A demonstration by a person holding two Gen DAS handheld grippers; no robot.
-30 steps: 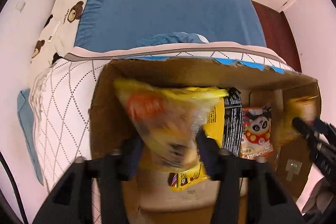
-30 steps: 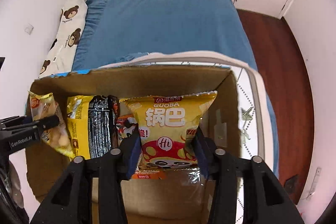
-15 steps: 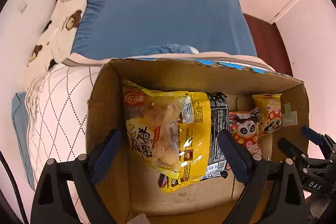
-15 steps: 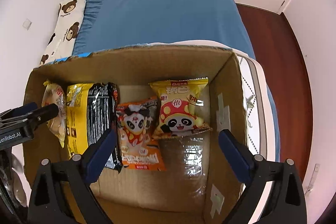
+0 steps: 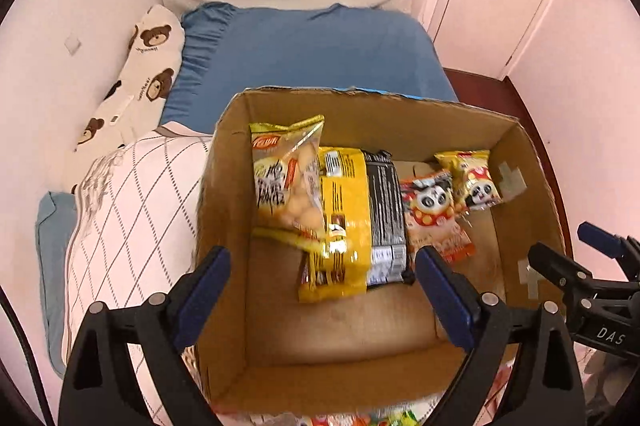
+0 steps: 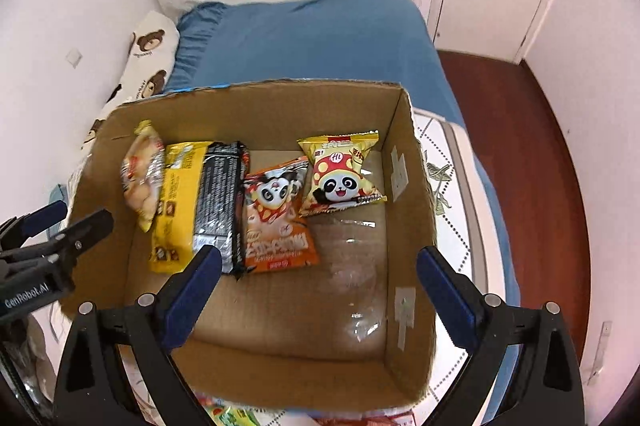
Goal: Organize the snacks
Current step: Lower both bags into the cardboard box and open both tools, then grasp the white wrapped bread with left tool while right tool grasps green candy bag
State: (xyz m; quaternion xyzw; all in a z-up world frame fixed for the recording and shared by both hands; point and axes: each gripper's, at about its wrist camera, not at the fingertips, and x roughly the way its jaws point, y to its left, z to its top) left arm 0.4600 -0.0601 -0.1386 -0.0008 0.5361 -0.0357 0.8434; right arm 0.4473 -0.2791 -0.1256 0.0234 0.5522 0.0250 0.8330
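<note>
Both grippers spread wide, nothing between the fingers: left gripper [image 5: 322, 276] and right gripper [image 6: 318, 276] hover over the near part of the cardboard box [image 6: 256, 106]. Near floor of the box is bare cardboard. Beyond that, four snacks in a row, left to right: puff bag [image 5: 286, 178] overlapping the yellow-black pack [image 5: 360, 214], orange panda pack [image 6: 276, 214], yellow panda pack [image 6: 340, 174] furthest right. Box sits on a quilt [image 5: 128, 210]; blue bed [image 5: 304, 58] beyond.

Glossy packets in a matt cardboard box [image 6: 404, 162]

Shiny foil-look snack bags [image 6: 340, 174] contrast with soft blue cloth bedding [image 6: 304, 38].
</note>
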